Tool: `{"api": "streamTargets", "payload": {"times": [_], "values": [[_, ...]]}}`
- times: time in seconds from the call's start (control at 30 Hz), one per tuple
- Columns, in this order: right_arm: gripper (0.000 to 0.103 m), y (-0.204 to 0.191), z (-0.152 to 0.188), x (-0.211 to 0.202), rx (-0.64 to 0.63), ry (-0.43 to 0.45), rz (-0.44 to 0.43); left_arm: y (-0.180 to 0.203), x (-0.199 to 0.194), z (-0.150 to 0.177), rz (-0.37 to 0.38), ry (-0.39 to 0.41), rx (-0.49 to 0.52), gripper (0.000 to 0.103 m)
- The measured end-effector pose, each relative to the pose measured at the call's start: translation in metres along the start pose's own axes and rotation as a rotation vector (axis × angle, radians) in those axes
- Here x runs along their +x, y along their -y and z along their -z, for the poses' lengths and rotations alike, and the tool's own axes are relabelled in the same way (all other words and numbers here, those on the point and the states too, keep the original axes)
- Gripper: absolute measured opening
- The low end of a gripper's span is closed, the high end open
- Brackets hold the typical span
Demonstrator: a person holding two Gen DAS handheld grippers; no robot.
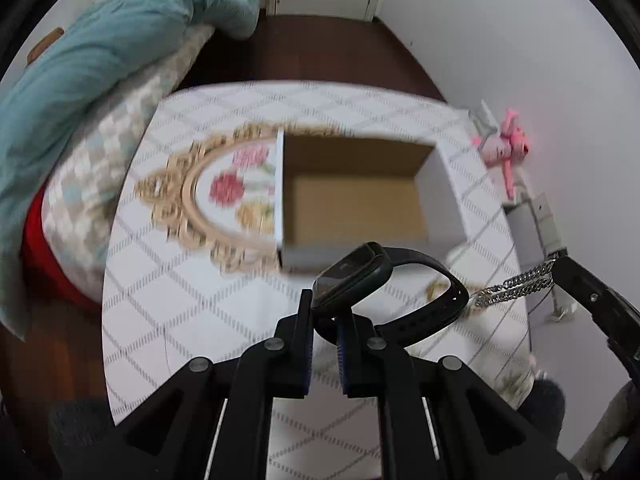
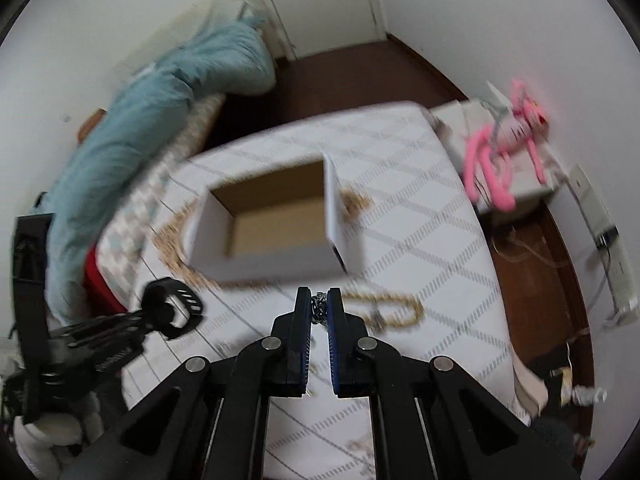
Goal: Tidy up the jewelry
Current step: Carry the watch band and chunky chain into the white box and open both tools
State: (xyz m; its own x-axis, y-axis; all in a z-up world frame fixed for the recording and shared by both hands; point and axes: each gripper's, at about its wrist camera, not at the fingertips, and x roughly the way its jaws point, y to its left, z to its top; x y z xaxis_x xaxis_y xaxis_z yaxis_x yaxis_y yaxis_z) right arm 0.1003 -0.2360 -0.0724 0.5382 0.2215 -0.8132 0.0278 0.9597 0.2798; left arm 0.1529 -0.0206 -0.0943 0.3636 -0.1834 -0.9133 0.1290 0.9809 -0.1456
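Observation:
My left gripper [image 1: 325,308] is shut on a black smartwatch [image 1: 352,276] and holds it above the table just in front of an open white cardboard box [image 1: 360,196] with a brown inside. The watch and left gripper also show in the right wrist view [image 2: 174,306]. My right gripper [image 2: 319,308] is shut on a silver chain [image 2: 318,306], which hangs from its fingers in the left wrist view [image 1: 516,284]. The box [image 2: 276,216] lies ahead of the right gripper. A gold chain [image 2: 394,308] lies on the tablecloth to the right of it.
The table [image 1: 200,280] has a white diamond-patterned cloth with a gold-framed floral print [image 1: 224,196]. A bed with a teal duvet [image 1: 100,60] is on the left. A pink plush toy [image 2: 504,140] lies on a box at the right, by the wall.

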Motion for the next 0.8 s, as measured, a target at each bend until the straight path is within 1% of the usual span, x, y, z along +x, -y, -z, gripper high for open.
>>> {"api": "streamTargets", "payload": {"times": [0.13, 0.23, 0.33, 0.43, 0.47, 0.5, 0.53, 0.6, 0.63, 0.67, 0.7, 0.73, 0.77, 0.8], "values": [[0.008, -0.017, -0.043, 0.0, -0.031, 0.048, -0.047, -0.001, 0.007, -0.034, 0.014, 0.011, -0.001, 0.007], [0.008, -0.03, -0.069, 0.016, -0.068, 0.054, -0.049, -0.006, 0.023, -0.059, 0.027, -0.016, -0.013, 0.007], [0.008, -0.036, -0.087, 0.044, -0.084, 0.015, -0.049, -0.009, 0.039, -0.077, 0.041, -0.053, -0.011, 0.008], [0.008, -0.032, -0.097, 0.075, -0.078, -0.042, -0.059, -0.007, 0.051, -0.089, 0.038, -0.1, -0.013, 0.014], [0.008, -0.031, -0.101, 0.088, -0.078, -0.074, -0.067, -0.007, 0.055, -0.093, 0.052, -0.119, -0.017, 0.018], [0.008, -0.029, -0.103, 0.097, -0.075, -0.093, -0.066, -0.008, 0.059, -0.097, 0.065, -0.135, -0.023, 0.02], [0.008, -0.027, -0.104, 0.106, -0.077, -0.117, -0.07, -0.01, 0.062, -0.099, 0.069, -0.149, -0.032, 0.024], [0.008, -0.025, -0.105, 0.124, -0.081, -0.183, -0.075, -0.013, 0.062, -0.104, 0.065, -0.142, -0.046, 0.032], [0.009, -0.022, -0.104, 0.129, -0.083, -0.201, -0.072, -0.014, 0.06, -0.105, 0.056, -0.13, -0.048, 0.043], [0.009, -0.021, -0.104, 0.134, -0.091, -0.217, -0.055, -0.016, 0.057, -0.106, 0.045, -0.112, -0.056, 0.058], [0.01, -0.021, -0.103, 0.136, -0.101, -0.218, -0.037, -0.018, 0.055, -0.106, 0.034, -0.096, -0.06, 0.065], [0.019, -0.02, -0.102, 0.136, -0.112, -0.216, -0.015, -0.02, 0.052, -0.104, 0.01, -0.077, -0.064, 0.072], [0.039, -0.019, -0.1, 0.136, -0.122, -0.214, 0.005, -0.021, 0.052, -0.103, -0.006, -0.069, -0.065, 0.072], [0.05, -0.018, -0.098, 0.135, -0.131, -0.208, 0.016, -0.022, 0.051, -0.1, -0.028, -0.057, -0.063, 0.072]]}}
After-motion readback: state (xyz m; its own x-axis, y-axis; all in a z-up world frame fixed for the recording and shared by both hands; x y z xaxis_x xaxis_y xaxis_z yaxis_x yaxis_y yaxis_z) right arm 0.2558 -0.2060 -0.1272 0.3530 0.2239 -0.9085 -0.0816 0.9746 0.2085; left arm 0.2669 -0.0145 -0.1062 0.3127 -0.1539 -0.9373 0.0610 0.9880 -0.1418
